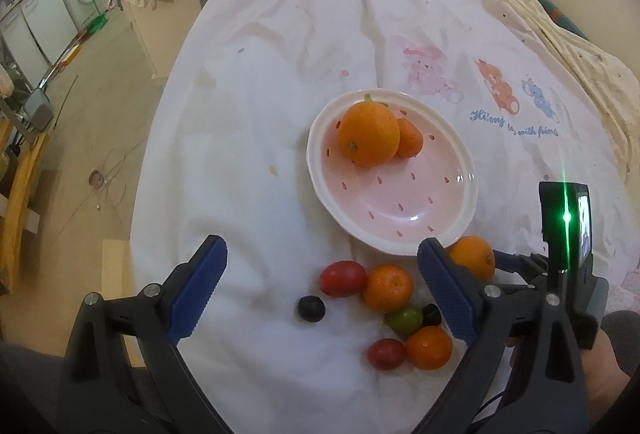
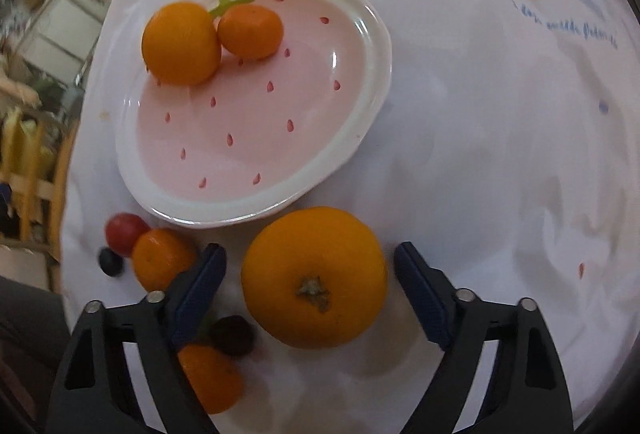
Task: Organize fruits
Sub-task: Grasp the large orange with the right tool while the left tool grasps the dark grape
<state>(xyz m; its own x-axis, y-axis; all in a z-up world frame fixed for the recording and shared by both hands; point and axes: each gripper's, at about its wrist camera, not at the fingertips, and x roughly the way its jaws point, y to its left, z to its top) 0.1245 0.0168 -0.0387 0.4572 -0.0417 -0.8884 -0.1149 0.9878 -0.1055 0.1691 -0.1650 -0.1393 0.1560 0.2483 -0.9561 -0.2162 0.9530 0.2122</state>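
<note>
White cartoon-print cloth [image 1: 280, 82] on a table, a pink plate [image 1: 460, 190] with fruit on it, more fruit loose in front.

From the left wrist, the left gripper [image 1: 322, 292] hangs with its blue jaws spread wide above the loose pile, touching nothing: a red tomato [image 1: 343, 278], a mandarin [image 1: 388, 287], a dark berry [image 1: 311, 308] and a green tomato [image 1: 404, 319] lie between them on the cloth. On the plate a big orange [image 1: 368, 134] rests against a smaller mandarin [image 1: 410, 138]. From the right wrist, the right gripper [image 2: 310, 278] straddles a large orange [image 2: 314, 276] lying on the cloth just below the plate's rim [image 2: 240, 210]; its jaws stand apart, a gap showing on each side of the fruit, pads not pressing it.
</note>
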